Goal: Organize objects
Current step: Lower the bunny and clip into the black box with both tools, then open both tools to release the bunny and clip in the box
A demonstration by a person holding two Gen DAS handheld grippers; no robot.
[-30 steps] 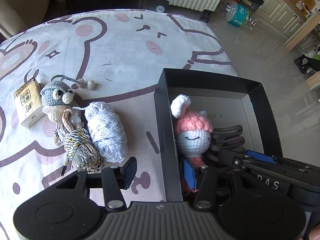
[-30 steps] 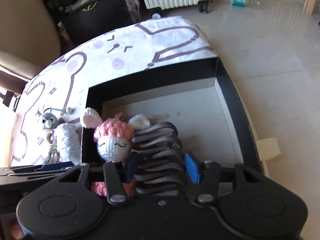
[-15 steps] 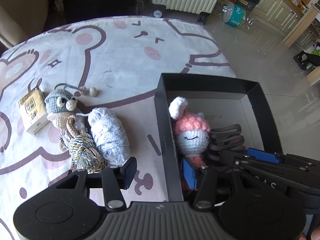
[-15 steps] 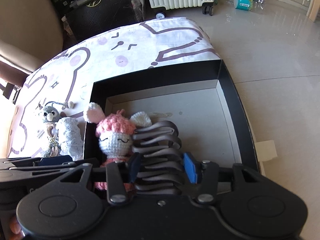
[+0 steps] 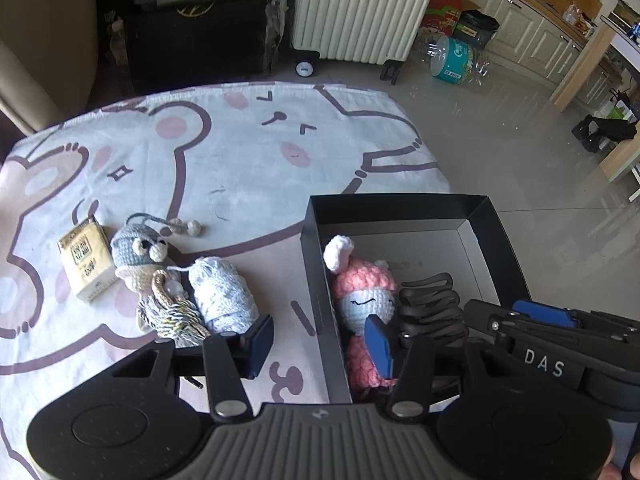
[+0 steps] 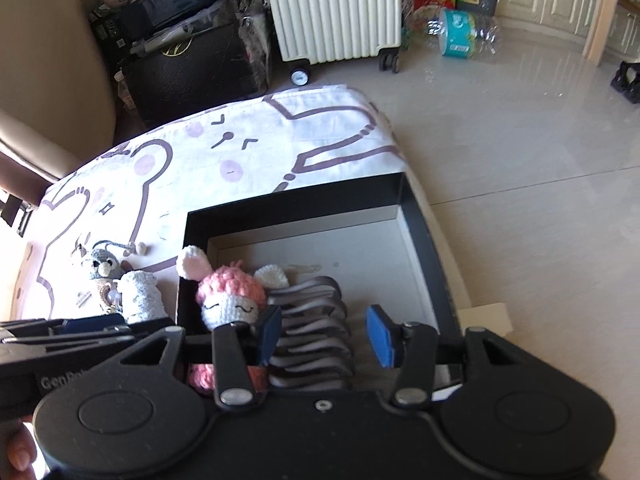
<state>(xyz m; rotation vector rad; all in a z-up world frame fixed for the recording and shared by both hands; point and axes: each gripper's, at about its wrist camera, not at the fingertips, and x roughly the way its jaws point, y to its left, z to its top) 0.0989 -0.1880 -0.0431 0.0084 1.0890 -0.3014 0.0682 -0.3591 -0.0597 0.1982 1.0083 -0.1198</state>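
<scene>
Both tools spread, empty: left tool (image 5: 320, 344) straddles box wall (image 5: 320, 300), right tool (image 6: 324, 336) over box interior.

We read "DAS" on the right gripper (image 5: 545, 362) at four o'clock, "GenRo…" cut off on the left gripper (image 6: 64, 380), and "ORG" on a red carton (image 5: 444, 4) at one o'clock.

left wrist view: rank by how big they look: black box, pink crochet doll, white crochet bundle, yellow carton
1. black box, clearly the largest.
2. pink crochet doll, partly hidden by a gripper finger.
3. white crochet bundle and yellow carton: close in apparent size; fisheye distortion near the edge makes ranking them unsure.
</scene>
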